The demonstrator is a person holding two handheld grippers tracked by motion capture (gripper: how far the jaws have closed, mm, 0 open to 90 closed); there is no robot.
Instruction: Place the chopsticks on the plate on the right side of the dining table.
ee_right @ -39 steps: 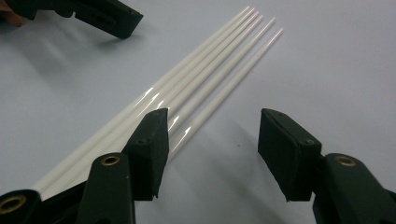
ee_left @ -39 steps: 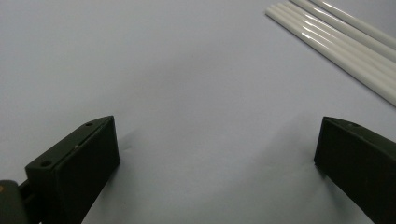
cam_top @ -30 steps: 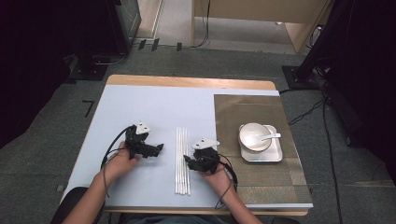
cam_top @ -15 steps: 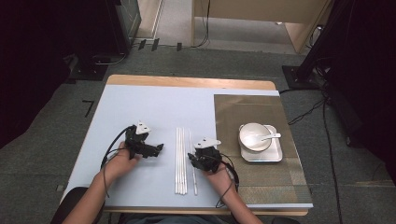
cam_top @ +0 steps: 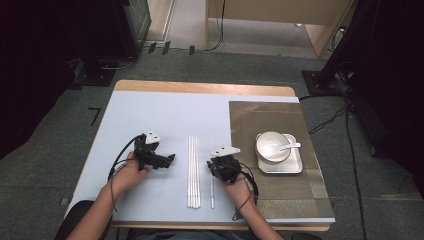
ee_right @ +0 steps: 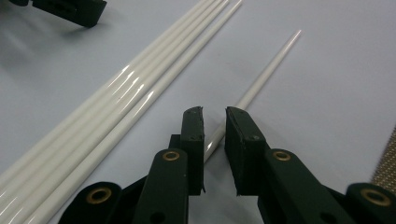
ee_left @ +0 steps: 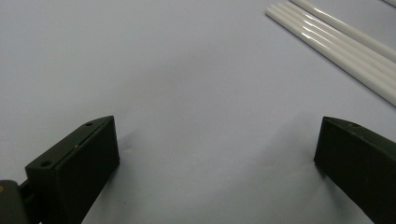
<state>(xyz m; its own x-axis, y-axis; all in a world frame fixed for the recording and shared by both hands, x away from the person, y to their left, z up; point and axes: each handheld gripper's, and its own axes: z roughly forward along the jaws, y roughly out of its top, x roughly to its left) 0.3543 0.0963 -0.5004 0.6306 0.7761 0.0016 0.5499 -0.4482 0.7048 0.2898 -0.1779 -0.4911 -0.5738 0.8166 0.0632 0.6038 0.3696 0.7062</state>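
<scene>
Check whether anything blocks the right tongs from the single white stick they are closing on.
Nothing visible does. The single stick lies apart from the bundle of sticks and runs straight into the gap of the right tongs, whose jaws have just been closing around it. A small gap remains on each side.

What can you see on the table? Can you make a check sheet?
Surface: pale blue table top, woven mat at right.
Job's things: single white chopstick between the right gripper's jaws, which have just been closing; three more chopsticks lie together beside it.
Clutter: bowl with spoon on square tray.
Grippers: left gripper open, on bare table.
Cables: black cable trails from left gripper.
Surroundings: grey floor.
</scene>
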